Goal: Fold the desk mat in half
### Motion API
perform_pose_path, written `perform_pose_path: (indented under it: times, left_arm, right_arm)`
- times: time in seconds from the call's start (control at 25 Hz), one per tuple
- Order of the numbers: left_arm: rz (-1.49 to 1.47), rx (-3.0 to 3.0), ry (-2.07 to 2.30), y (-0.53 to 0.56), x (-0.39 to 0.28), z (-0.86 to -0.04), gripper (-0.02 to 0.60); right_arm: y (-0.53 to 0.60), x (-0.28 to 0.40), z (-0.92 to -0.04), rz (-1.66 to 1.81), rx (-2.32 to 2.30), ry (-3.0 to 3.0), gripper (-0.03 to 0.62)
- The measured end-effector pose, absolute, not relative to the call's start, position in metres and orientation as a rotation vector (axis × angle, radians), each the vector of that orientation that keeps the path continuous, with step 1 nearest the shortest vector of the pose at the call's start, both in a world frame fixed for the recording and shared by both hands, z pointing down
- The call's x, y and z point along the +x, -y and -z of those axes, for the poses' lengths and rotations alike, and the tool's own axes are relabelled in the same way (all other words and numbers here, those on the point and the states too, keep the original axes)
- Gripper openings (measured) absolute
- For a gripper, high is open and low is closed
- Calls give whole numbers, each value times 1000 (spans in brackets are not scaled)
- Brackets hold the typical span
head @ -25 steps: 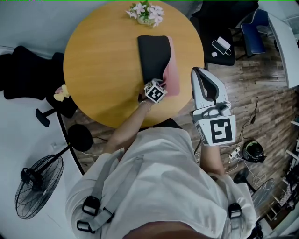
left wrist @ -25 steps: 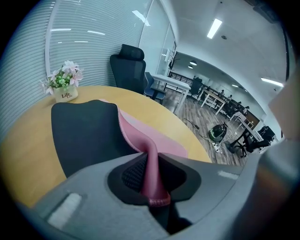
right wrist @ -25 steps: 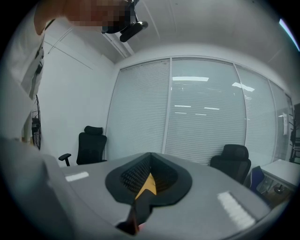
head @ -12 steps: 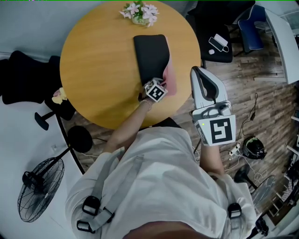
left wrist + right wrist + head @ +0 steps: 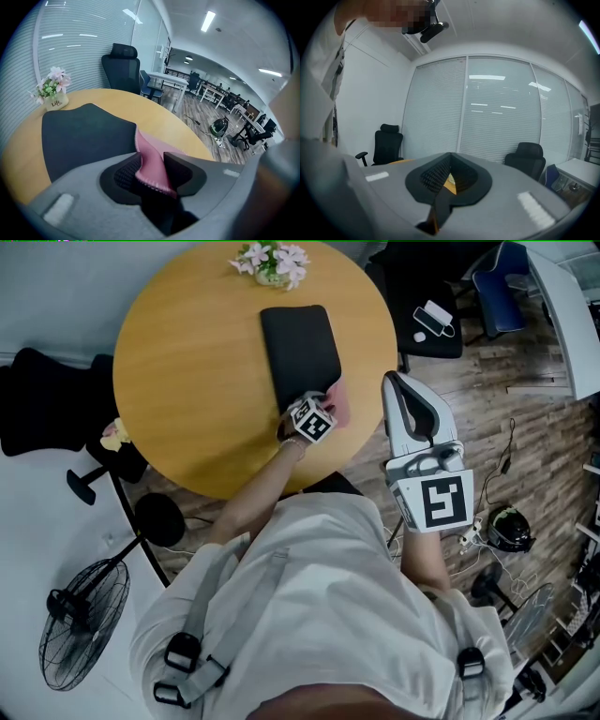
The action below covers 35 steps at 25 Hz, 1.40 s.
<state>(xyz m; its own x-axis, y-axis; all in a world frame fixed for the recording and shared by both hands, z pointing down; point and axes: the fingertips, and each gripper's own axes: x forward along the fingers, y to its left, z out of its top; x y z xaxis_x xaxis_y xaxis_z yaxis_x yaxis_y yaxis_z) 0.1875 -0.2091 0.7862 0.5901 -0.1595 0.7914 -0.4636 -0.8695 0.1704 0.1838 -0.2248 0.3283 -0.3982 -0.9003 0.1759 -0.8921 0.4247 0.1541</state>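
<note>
The desk mat [image 5: 298, 348] lies on the round wooden table [image 5: 187, 381], folded over with its black side up. A bit of its pink underside [image 5: 338, 406] shows at the near right corner. My left gripper [image 5: 323, 401] is at that corner. In the left gripper view the pink edge [image 5: 151, 165] stands between the jaws of the left gripper [image 5: 152, 172]; they have just been opening, and a gap shows beside the left pad. My right gripper [image 5: 395, 382] hangs off the table's right side, shut and empty; the right gripper view shows the right gripper [image 5: 447, 177] closed.
A small pot of flowers [image 5: 270, 261] stands at the table's far edge, just beyond the mat. Black office chairs [image 5: 47, 399] stand around the table. A floor fan [image 5: 80, 610] is at the lower left, and a chair with a white device [image 5: 433, 317] is at the right.
The pink strip along the mat's right side has shrunk to a small patch as the black flap settled over it. The left gripper's jaws have parted. The right gripper stayed put.
</note>
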Motion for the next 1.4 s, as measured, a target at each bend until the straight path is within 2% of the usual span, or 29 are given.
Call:
perform_pose_path:
  times: [0.08,0.2,0.88,1.4]
  left_arm:
    - [-1148,2486,523,211,191,-782,188]
    - [-1108,2499,518,210,197,-776,210]
    - [-941,2594,469,192,209,-730,210]
    - [-659,2670,687,220,173,-637,181]
  right_arm:
    - [223,184,-328,51,1569,2446,3]
    - [223,185,-328,51,1571,2446,3]
    - [207,166,-324,69,1551,2472,3]
    - [189,148,-318,100,1531,2493,3]
